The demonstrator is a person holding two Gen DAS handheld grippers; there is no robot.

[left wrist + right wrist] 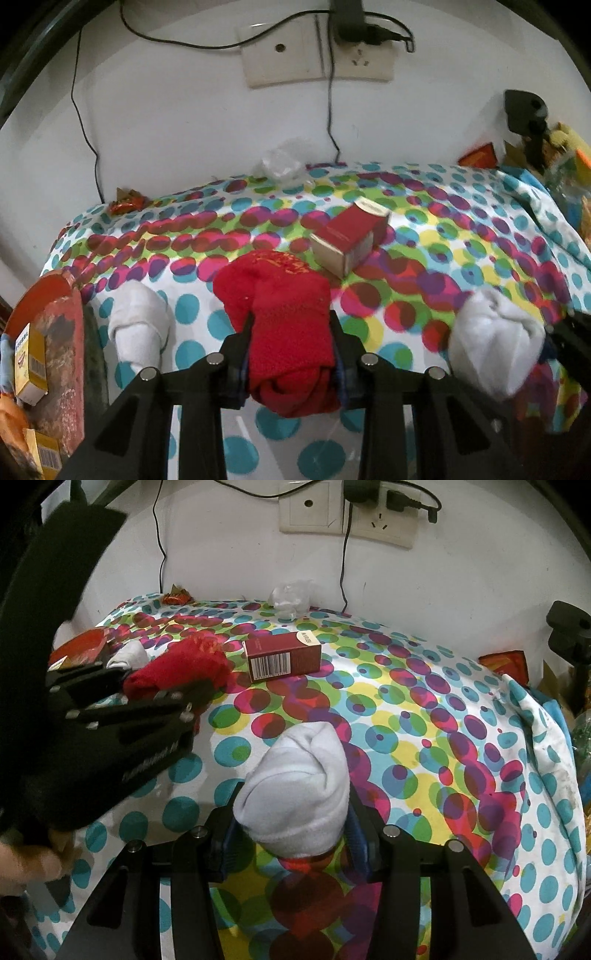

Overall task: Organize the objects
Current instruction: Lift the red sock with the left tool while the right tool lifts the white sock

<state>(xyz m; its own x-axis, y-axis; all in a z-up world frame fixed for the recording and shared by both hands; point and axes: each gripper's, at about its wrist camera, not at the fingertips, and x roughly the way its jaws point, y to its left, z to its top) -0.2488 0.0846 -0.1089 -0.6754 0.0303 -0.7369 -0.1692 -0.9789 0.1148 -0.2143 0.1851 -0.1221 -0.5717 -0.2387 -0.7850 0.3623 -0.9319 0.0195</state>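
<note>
**Two rolled socks pinched, one per gripper**

Nearest the left wrist camera: left gripper (291, 325) clamped on a red sock bundle (288, 325), fingers pressed to both its sides, above the dotted tablecloth (192, 221). Nearest the right wrist camera: right gripper (295, 805) closed the same way on a white sock bundle (295, 794). Beyond the red bundle, a dark red carton (349, 236) lying on the cloth. Further left, a second white sock (138, 325), just beside a red tray (62, 332) holding yellow boxes (29, 365). Wall sockets (317, 48) behind.

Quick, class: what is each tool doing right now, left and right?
Left tool: closed on the red sock.
Right tool: closed on a white sock.
</note>
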